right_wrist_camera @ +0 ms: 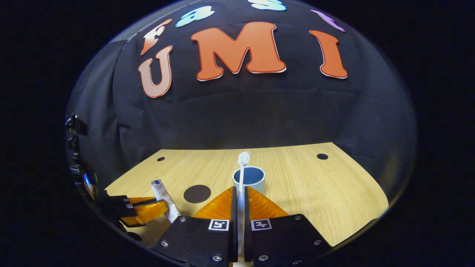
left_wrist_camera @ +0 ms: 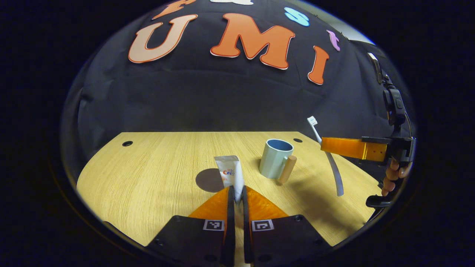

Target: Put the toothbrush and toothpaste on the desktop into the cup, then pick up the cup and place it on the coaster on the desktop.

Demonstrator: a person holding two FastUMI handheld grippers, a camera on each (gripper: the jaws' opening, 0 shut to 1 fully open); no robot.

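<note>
With the toothbrush (right_wrist_camera: 241, 174) clamped in the right hand-held gripper (right_wrist_camera: 239, 193) near the cup (right_wrist_camera: 249, 179) and the toothpaste (left_wrist_camera: 231, 172) seemingly pinched by the left hand-held gripper (left_wrist_camera: 237, 191), the cup could be tipped by a skewed insertion

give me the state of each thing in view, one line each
toothbrush: held upright in the right tongs, lifted, bristles up
toothpaste: gripped in the left tongs, lifted off the desktop
cup: upright on the desktop, empty, handle toward the camera in the left gripper view
coaster: flat on the desktop, nothing on it
left tongs: shut on the toothpaste
right tongs: shut on the toothbrush
</note>
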